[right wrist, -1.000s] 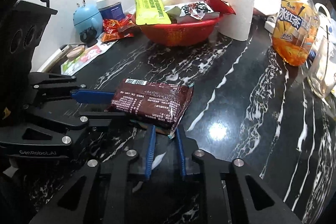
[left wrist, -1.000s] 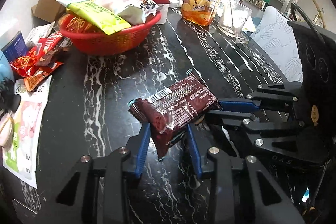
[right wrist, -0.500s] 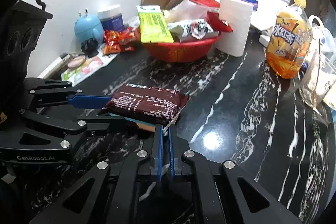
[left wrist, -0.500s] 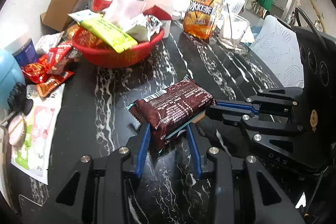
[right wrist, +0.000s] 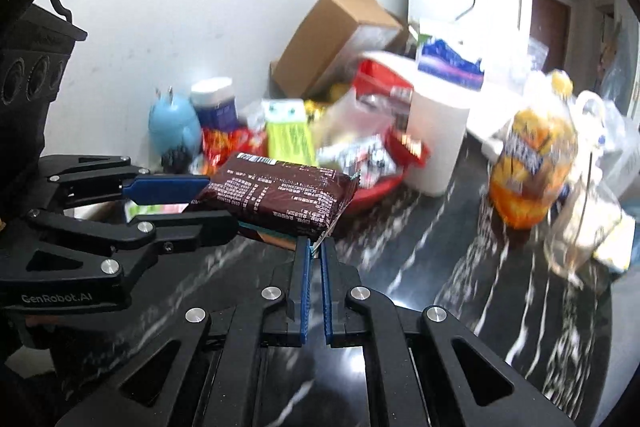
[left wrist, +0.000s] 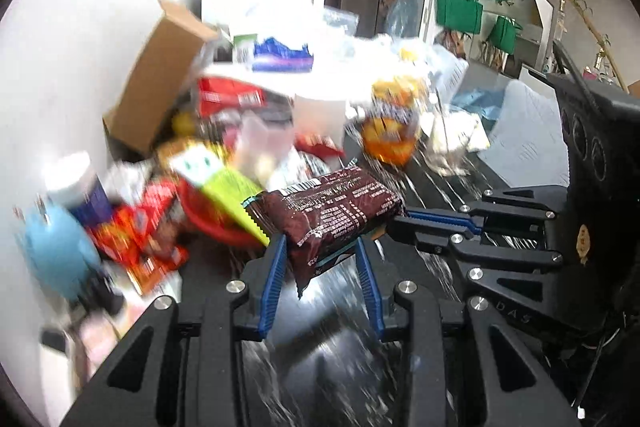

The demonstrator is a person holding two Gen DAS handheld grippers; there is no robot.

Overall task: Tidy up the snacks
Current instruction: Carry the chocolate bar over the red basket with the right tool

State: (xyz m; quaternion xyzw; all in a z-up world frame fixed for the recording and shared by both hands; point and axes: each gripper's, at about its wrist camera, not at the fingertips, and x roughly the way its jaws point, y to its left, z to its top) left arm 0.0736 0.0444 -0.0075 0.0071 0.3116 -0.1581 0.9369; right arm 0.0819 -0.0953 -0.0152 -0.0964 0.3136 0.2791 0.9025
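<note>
Both grippers are gripping one dark brown snack packet (left wrist: 326, 213) above the black marble table (right wrist: 460, 307).

The left gripper (left wrist: 320, 251) is clamping one end of the packet between its blue pads, while the right gripper (right wrist: 314, 251) is pinching the packet's sealed edge with fingers nearly together. The packet is hanging clear of the tabletop, just in front of the red basket (right wrist: 376, 189) of snacks; an orange drink bottle (right wrist: 532, 167) is standing to the right of the basket.
</note>
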